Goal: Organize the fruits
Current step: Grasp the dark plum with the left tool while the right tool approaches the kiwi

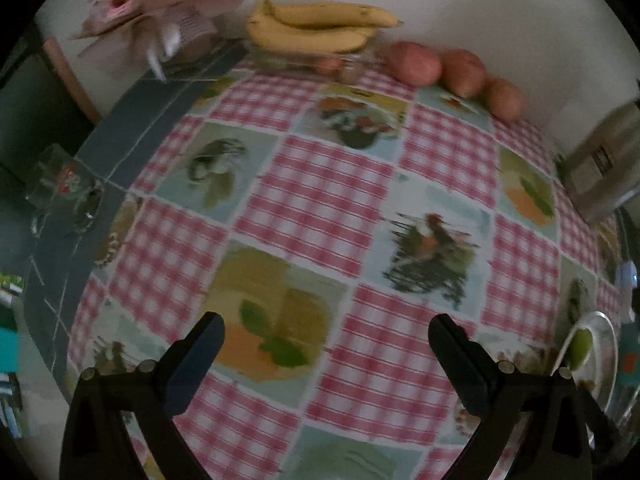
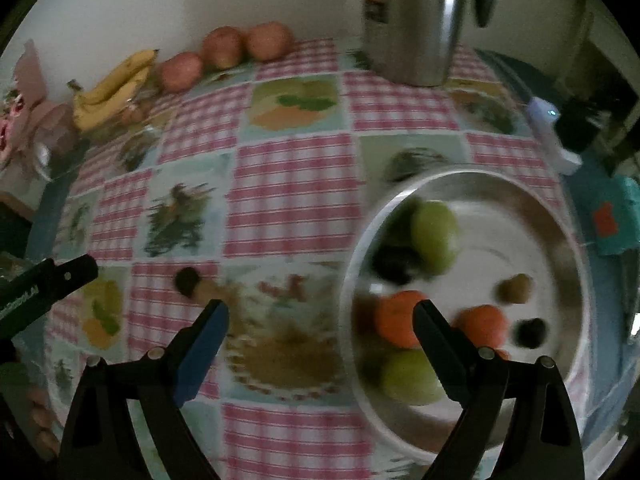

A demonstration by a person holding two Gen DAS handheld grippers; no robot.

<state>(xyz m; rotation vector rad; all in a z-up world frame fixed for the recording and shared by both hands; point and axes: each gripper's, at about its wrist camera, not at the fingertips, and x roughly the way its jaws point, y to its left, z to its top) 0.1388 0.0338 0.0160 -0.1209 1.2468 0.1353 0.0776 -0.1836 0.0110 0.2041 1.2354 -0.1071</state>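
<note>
My right gripper (image 2: 320, 314) hangs open over the checkered tablecloth, with nothing between its fingers. Its right finger overlaps the rim of a metal plate (image 2: 480, 178). In the plate lie two green fruits (image 2: 434, 236), two oranges (image 2: 398, 318), a brown kiwi (image 2: 516, 288) and two dark fruits (image 2: 394, 264). A small dark fruit (image 2: 187, 280) lies on the cloth just past the gripper's left finger. My left gripper (image 1: 326, 328) is open and empty over the cloth. The bananas (image 1: 320, 24) and three red apples (image 1: 416, 62) lie at the far edge by the wall.
A steel thermos (image 2: 416, 20) stands at the back behind the plate. There are a glass (image 1: 68, 188) on the left edge, a pink flower bunch (image 1: 160, 8) at the back left and a white device (image 2: 552, 136) to the right. One finger of the left gripper (image 2: 76, 270) shows at left.
</note>
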